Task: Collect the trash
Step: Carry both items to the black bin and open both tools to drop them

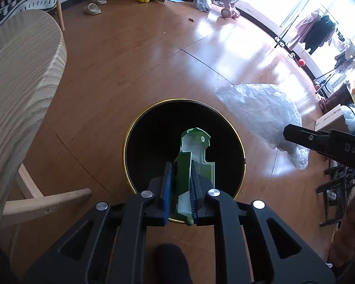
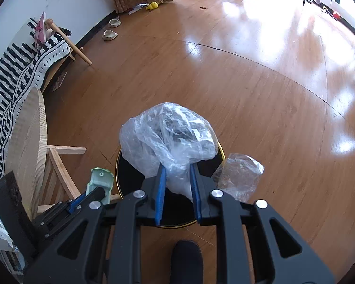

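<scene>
A green-and-white moulded plastic piece (image 1: 193, 163) is clamped between the jaws of the left gripper (image 1: 180, 190) and is held directly over the open mouth of the black bin (image 1: 153, 127) with the gold rim, which stands on the wooden floor (image 1: 120, 66). The piece is judged to be rigid, light and thin-walled; it is taken across its narrow flat section, where the pads bear on parallel faces, and little slip is to be expected.

The jaws of the right gripper (image 2: 178, 189) are closed on the gathered neck of a crumpled clear plastic bag (image 2: 168, 135), which is held above the far edge of the same bin. The bag is judged to be very light, soft and slippery, with no stiffness of its own; a bunched fold is the only sound place to hold it. A second, smaller clear wrapper (image 2: 239, 177) is seen just beside the bin's right side; whether it lies on the floor or hangs from the bag cannot be told.

A round pale-wood tabletop (image 1: 21, 75) stands near, to the left of the bin.
</scene>
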### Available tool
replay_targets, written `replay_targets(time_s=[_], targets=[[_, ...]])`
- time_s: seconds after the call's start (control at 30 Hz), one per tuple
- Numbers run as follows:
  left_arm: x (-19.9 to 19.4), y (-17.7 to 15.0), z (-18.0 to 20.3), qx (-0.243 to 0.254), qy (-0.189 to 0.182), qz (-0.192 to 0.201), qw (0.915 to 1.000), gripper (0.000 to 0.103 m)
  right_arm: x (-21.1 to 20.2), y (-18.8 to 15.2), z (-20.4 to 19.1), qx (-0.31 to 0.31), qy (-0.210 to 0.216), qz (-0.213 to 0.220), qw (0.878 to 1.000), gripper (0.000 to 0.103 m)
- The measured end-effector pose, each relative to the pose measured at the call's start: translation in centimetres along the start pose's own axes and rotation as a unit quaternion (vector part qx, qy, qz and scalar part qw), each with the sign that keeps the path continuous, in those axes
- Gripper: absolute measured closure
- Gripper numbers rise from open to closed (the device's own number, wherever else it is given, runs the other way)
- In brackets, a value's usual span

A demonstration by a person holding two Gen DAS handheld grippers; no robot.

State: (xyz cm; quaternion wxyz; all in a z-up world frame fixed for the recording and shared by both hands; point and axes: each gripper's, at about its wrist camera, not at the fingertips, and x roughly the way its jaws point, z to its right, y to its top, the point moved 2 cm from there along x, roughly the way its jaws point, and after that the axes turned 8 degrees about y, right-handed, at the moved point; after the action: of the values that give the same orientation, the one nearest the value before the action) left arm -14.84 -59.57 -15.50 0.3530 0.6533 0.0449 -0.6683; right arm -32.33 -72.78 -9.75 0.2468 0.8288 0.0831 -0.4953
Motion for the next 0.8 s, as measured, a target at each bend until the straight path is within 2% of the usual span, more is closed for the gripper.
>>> replay_targets(time_s=[0.2,0.3,0.33,0.37,0.43,0.73,0.8], targets=[[-0.3,-0.1,0.6,-0.004,-0.005,0.004,1.0,0.09,0.0,-0.3,-0.1,-0.006,0.001,0.0,1.0,0.083],[-0.7,-0.2,1.0,-0.001,-0.004,0.002,1.0,0.081,-0.1,-0.1,0.2,-0.003,0.004,0.001,1.0,0.083],[-0.9,-0.2,1.1,0.0,-0.005,0.005,1.0,0.068,-0.2,-0.1,0.2,-0.004,0.005,0.002,1.0,0.083],[-1.0,-0.1,1.3,0.0,-0.004,0.007,1.0,0.049,-0.2,-0.1,0.1,-0.005,0.005,0.001,1.0,0.083],[-1.7,-0.1,1.5,0.003,0.0,0.021,0.9998,0.037,-0.1,-0.2,0.0,-0.006,0.007,-0.001,1.0,0.083],[-3.7,0.0,1.6,0.004,-0.004,0.036,0.9993,0.036,-0.1,-0.2,-0.4,-0.009,0.01,-0.002,1.0,0.083],[-4.4,0.0,1.3,0.0,-0.007,0.038,0.9992,0.036,-0.3,-0.1,-0.6,-0.007,0.013,-0.001,1.0,0.071]])
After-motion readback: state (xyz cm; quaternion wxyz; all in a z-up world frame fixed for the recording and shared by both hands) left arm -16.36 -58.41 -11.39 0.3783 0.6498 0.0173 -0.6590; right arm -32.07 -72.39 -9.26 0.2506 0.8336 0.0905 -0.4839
